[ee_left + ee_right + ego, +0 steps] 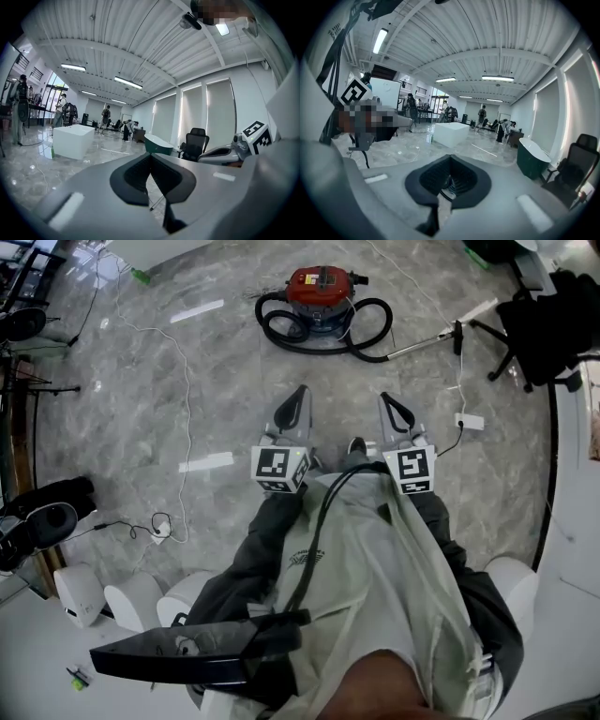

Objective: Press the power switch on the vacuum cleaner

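The red vacuum cleaner [319,289] stands on the grey marble floor far ahead of me, with its black hose [370,329] coiled round it and a metal wand [427,341] lying to its right. Both grippers are held close to my body, well short of the machine. My left gripper [294,396] is shut with nothing in it, and my right gripper [388,401] is the same. The left gripper view shows its jaws [151,157] meeting at the tip, aimed level across the hall. The right gripper's jaws [450,159] also meet. Neither gripper view shows the vacuum.
A white cable [178,399] snakes over the floor at left and a white plug block [469,421] lies at right. A black office chair [539,334] stands at the far right. White units [80,594] sit at lower left. A white box [72,140] and several people are farther off.
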